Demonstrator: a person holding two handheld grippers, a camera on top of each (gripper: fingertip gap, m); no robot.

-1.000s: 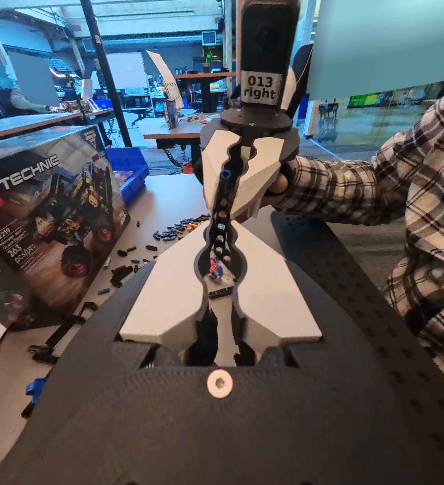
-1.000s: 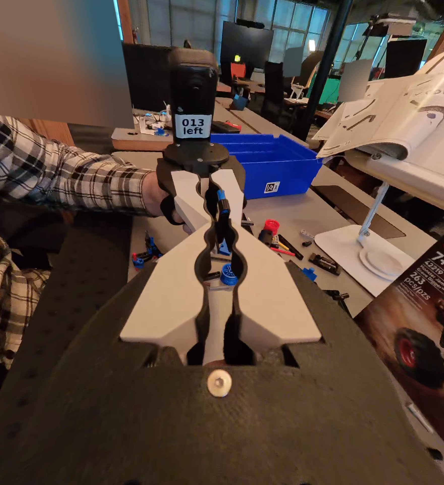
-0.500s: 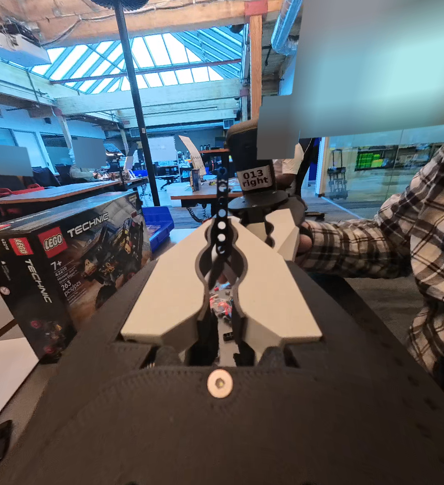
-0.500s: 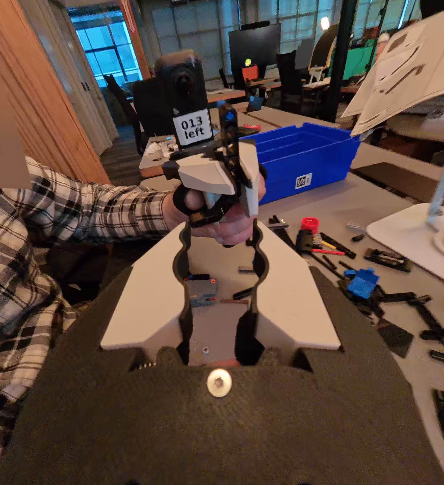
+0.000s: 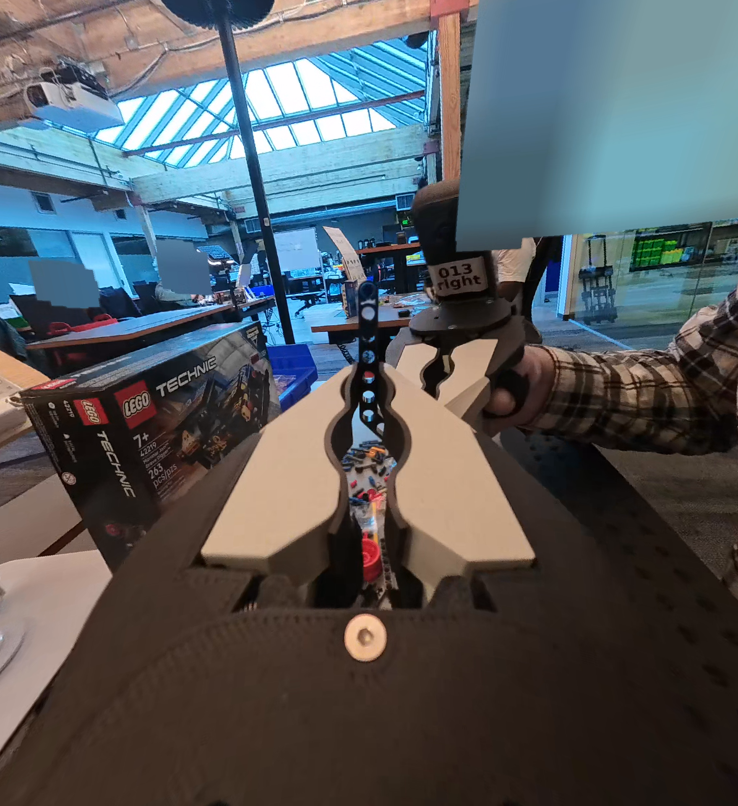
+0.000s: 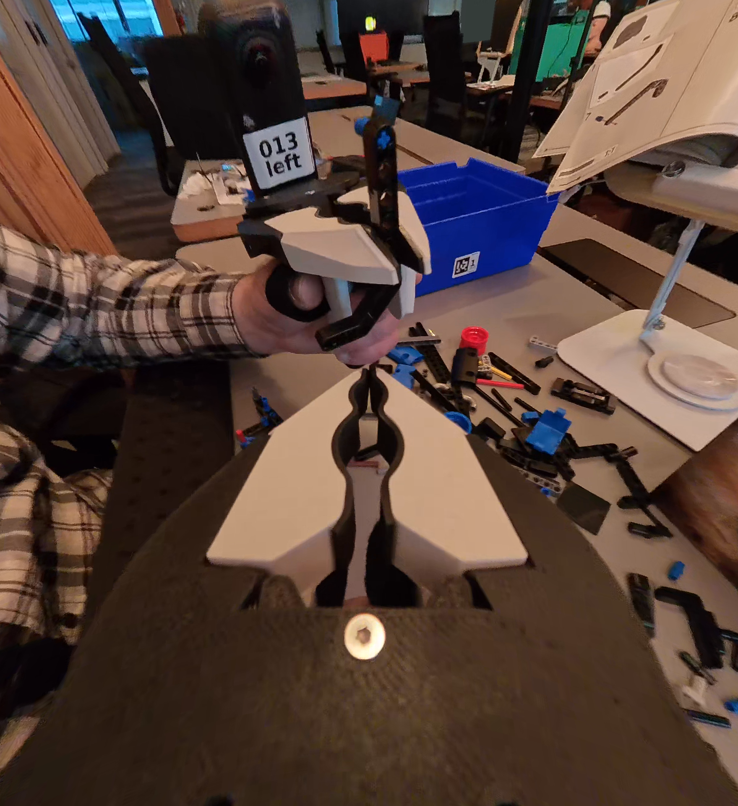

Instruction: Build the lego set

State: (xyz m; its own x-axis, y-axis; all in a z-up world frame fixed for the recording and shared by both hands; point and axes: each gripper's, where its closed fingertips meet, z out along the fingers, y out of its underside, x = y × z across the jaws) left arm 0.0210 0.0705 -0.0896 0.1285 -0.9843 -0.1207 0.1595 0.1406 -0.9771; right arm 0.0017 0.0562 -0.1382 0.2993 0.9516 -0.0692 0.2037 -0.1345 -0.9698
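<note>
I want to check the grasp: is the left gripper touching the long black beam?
Touching. In the left wrist view the left gripper is shut on the black beam, fingertips pressing both its sides; the right wrist view shows the beam rising from between them.

Lower end of the long black holed beam hidden between the pale fingers of the left gripper. Printed cardboard set box cut by the frame's right edge. Loose plastic pieces at lower right blurred, shapes unclear.
</note>
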